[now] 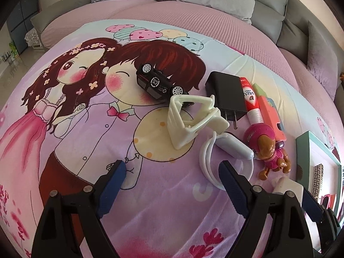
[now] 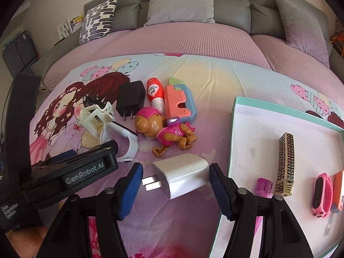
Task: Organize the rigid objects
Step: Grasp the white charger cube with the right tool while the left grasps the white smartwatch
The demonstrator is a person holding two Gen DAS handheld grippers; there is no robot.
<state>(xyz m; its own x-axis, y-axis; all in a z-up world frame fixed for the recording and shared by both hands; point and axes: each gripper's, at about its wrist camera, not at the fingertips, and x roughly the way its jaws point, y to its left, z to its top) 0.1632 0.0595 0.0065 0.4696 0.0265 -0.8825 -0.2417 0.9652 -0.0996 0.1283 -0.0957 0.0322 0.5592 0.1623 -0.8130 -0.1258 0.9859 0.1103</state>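
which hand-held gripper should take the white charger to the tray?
Right hand-held gripper: its fingers already straddle the white charger, tray just beside. Left hand-held gripper sits open by the white band.

Left wrist cam: rides behind left gripper (image 1: 172, 185), looks steeply down and forward over cartoon blanket (image 1: 81, 111), close to surface, grey sofa back (image 1: 268, 2) at top edge. Right wrist cam: same pose behind right gripper (image 2: 176, 185), set further right, teal-rimmed tray (image 2: 234, 116) at its right. Overlap: black charger (image 1: 225, 94) (image 2: 131, 99), pup figure (image 1: 266, 148) (image 2: 163, 129), white clip (image 1: 189, 120) (image 2: 94, 116), white charger (image 1: 286, 186) (image 2: 185, 174), tray corner. Left gripper body intrudes at right cam's left edge.
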